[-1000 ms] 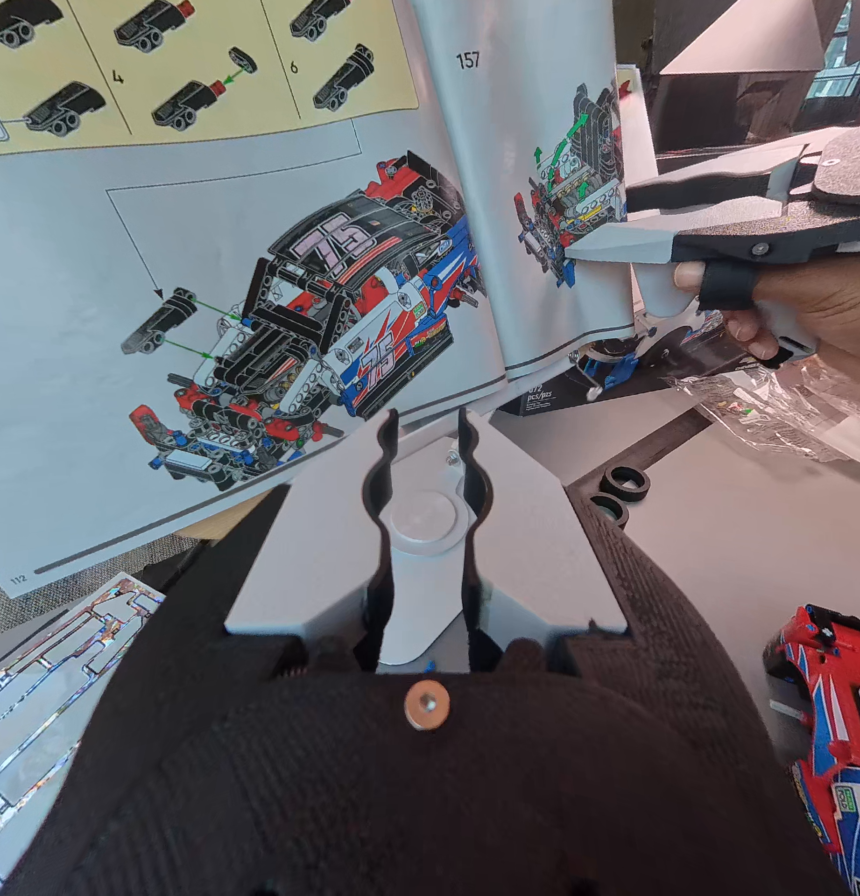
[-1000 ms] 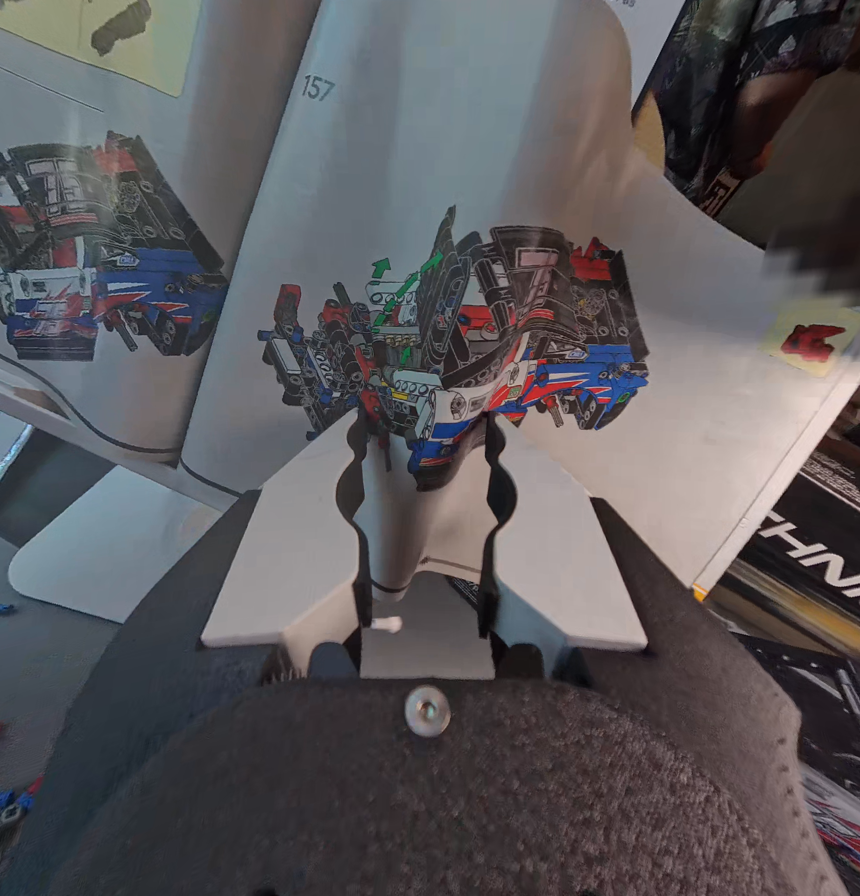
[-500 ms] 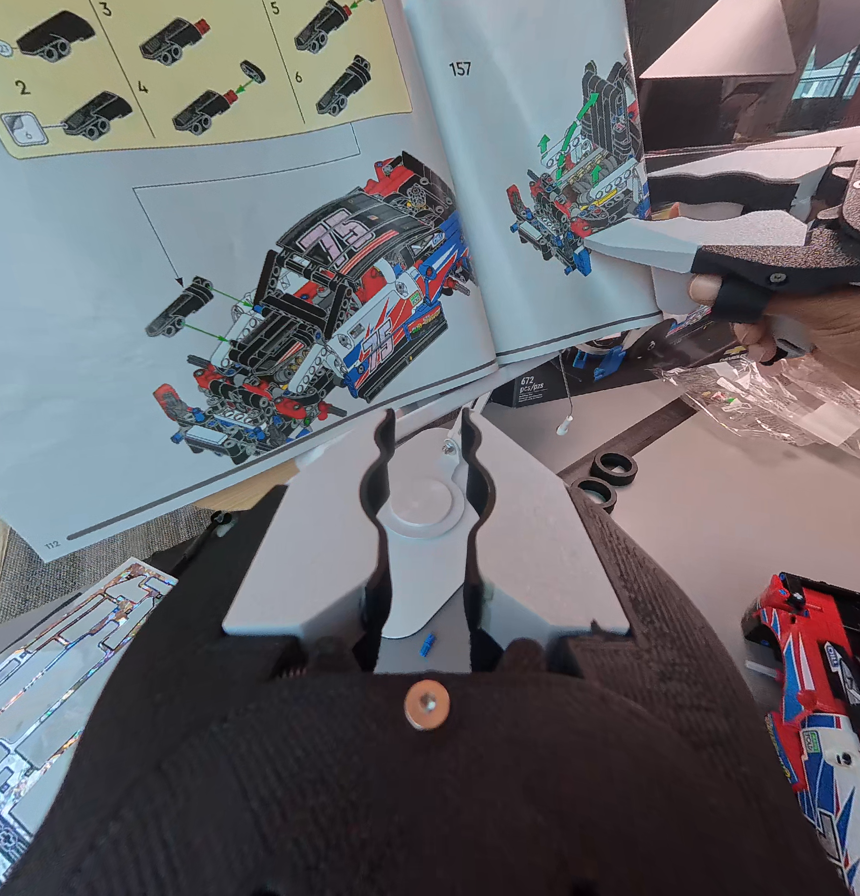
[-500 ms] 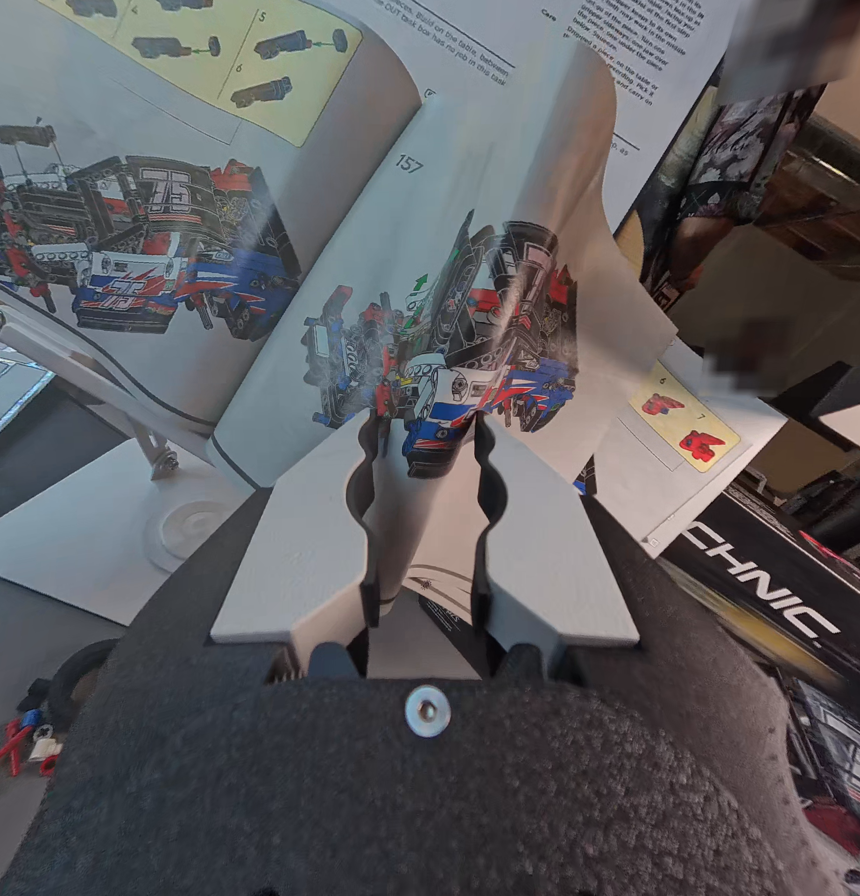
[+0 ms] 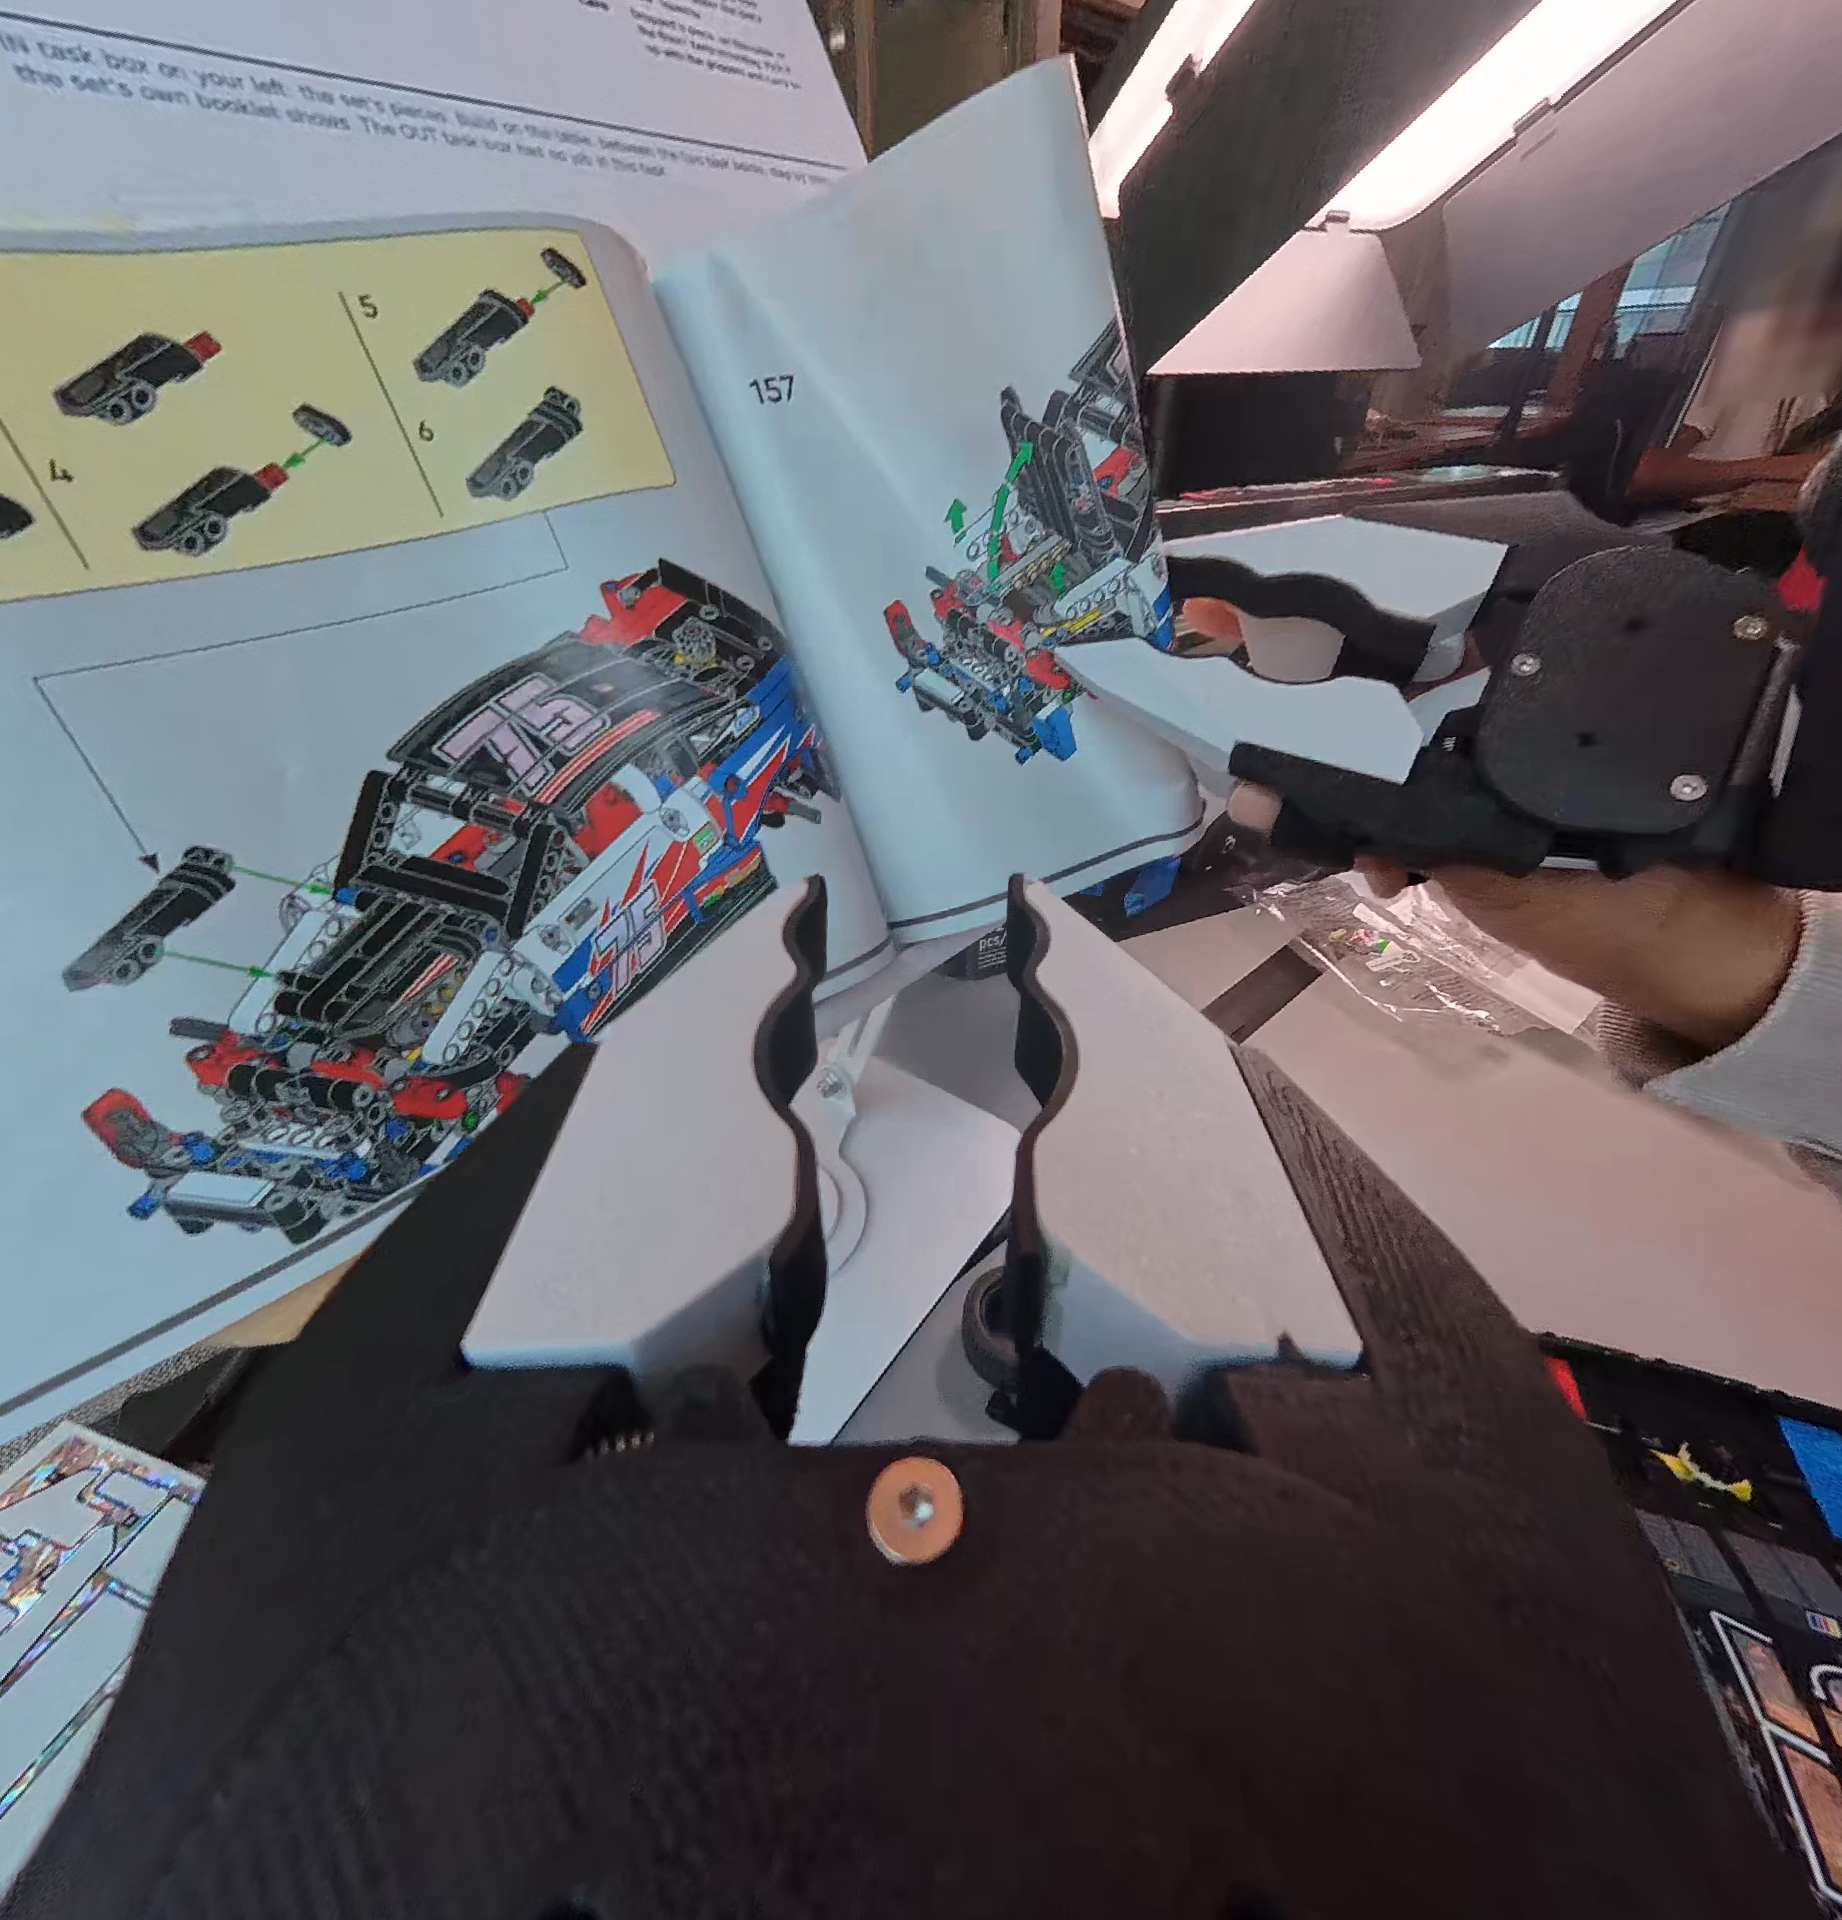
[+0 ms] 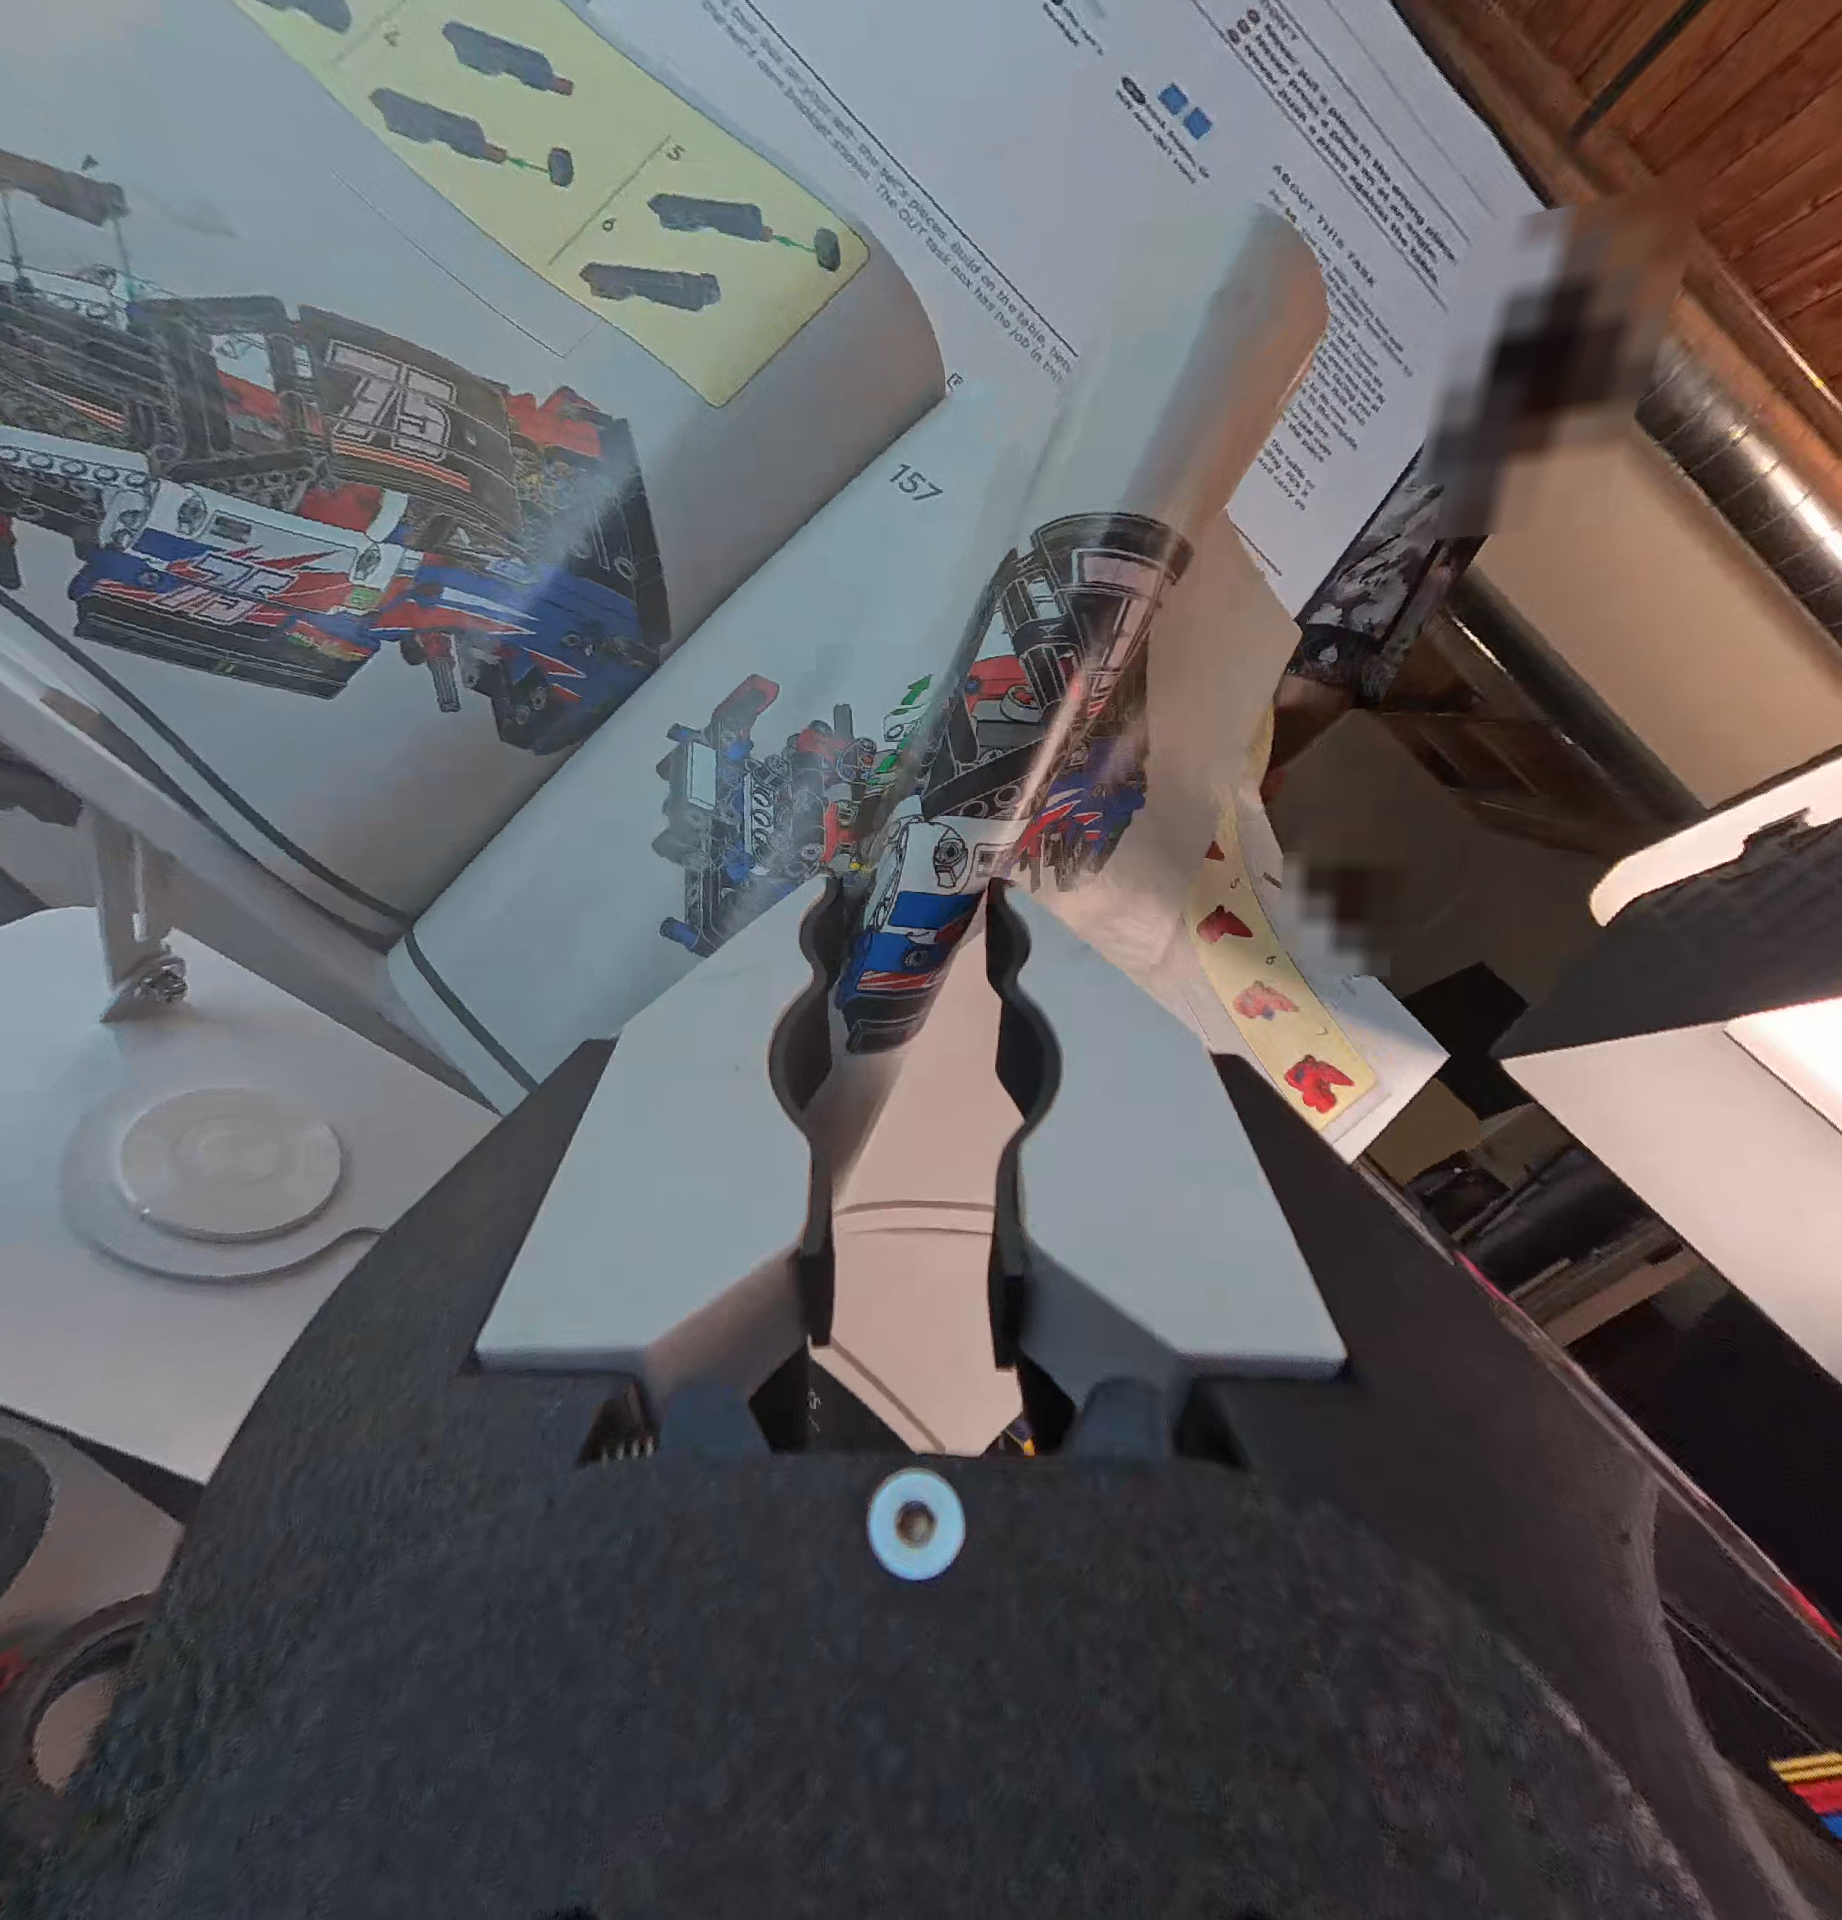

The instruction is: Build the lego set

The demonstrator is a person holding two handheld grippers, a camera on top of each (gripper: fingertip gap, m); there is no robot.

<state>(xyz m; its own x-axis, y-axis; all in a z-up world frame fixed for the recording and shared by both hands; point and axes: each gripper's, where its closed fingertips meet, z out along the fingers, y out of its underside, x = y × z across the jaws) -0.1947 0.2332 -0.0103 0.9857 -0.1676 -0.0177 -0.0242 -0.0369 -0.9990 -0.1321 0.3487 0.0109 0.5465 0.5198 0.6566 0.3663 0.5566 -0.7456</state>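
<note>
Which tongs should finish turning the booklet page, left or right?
Right. The right tongs already straddle the curled page near its lower edge, and the left wrist view shows them at that page's edge. The left tongs are open and empty, below the booklet, touching nothing.

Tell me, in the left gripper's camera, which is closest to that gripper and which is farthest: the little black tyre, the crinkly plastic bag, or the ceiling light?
From the left gripper:
1. Black tyre, on the table, peeking out between its fingers.
2. Plastic bag, farther along the table on the right, under the hand holding the right gripper.
3. Ceiling light, high up at the top right.
</note>
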